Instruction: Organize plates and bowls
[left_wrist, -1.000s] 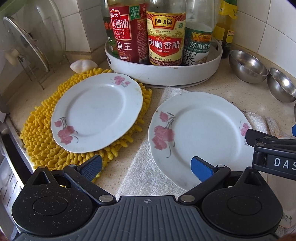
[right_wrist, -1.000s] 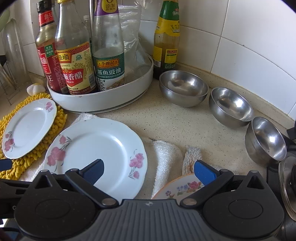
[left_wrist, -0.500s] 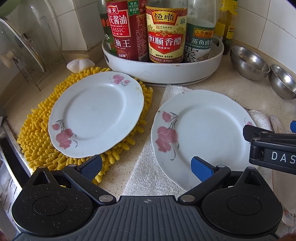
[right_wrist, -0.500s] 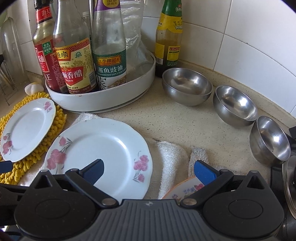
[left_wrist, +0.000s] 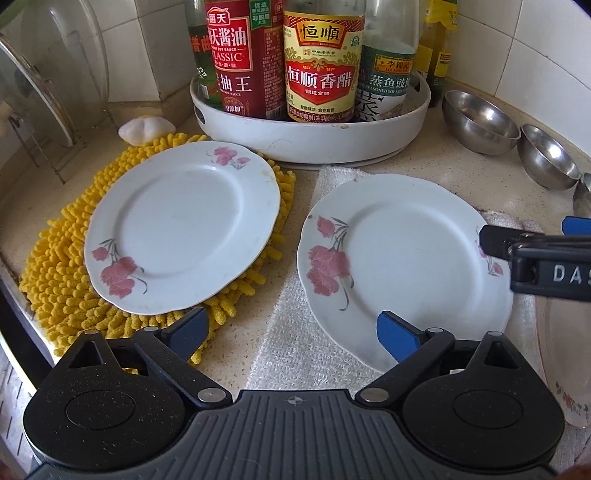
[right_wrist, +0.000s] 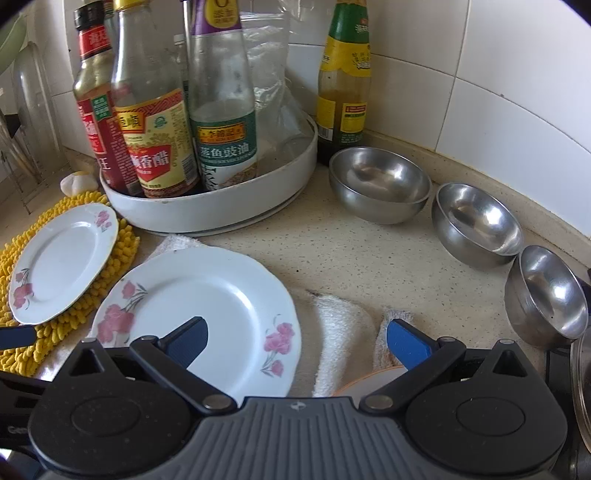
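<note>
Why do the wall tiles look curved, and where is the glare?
Right wrist view: fisheye lens bows the wall tiles; bright highlights glint in the steel bowls. Left wrist view: soft daylight, a sheen on the plate, corners darkened by the lens edge.

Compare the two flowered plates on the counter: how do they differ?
The left plate lies on the yellow chenille mat; the right plate lies on the white towel. The left plate sits farther from the steel bowls. Both are white, scallop-edged, face up, empty, with pink flowers.
</note>
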